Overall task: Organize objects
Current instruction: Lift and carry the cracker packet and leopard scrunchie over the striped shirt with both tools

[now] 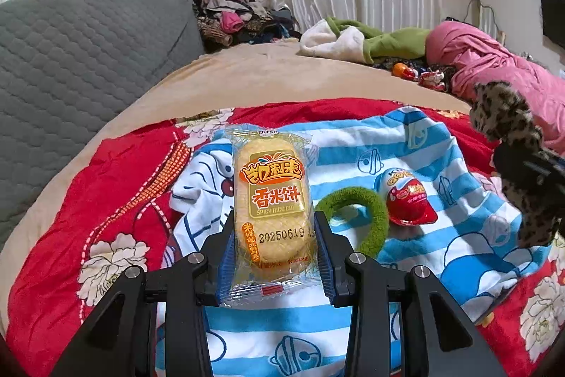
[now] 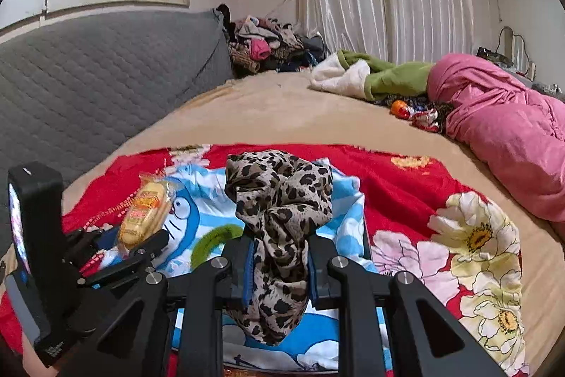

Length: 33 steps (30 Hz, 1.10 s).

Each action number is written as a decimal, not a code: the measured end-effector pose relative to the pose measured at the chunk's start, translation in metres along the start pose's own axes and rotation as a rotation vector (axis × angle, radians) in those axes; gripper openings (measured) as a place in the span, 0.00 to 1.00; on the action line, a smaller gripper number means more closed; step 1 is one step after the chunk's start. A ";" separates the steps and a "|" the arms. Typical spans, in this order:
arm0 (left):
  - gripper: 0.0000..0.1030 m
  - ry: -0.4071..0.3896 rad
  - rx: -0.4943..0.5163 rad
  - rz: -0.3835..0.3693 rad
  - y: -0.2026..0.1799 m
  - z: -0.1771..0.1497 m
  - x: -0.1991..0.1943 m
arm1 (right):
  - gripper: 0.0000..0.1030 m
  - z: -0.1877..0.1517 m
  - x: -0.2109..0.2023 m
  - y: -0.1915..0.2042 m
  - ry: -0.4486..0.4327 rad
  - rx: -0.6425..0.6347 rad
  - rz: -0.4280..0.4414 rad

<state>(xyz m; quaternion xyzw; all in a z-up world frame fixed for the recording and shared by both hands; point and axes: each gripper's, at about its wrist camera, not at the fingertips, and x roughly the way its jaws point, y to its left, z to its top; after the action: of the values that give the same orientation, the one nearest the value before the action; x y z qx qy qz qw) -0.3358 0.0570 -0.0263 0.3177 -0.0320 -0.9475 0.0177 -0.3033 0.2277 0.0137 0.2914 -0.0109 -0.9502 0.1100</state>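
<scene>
Placement step: left gripper clamps the rice cake packet; right gripper pinches the leopard scrunchie. Next, probably set both on the striped towel.

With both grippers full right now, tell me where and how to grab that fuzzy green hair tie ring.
Grip the fuzzy green hair tie ring across its right-hand arc, coming down from above. It lies flat on the blue striped cartoon towel, so one jaw can drop into its open centre. The left arc sits close to the held rice cracker packet.
</scene>
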 end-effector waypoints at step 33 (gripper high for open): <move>0.40 0.064 0.007 -0.002 -0.008 -0.022 0.029 | 0.22 -0.039 0.059 -0.005 0.251 -0.031 -0.028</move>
<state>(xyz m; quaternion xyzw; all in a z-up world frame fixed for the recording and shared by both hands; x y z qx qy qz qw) -0.3453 0.0625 -0.0621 0.3478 -0.0346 -0.9368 0.0166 -0.3305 0.2219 -0.0519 0.4062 0.0216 -0.9079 0.1015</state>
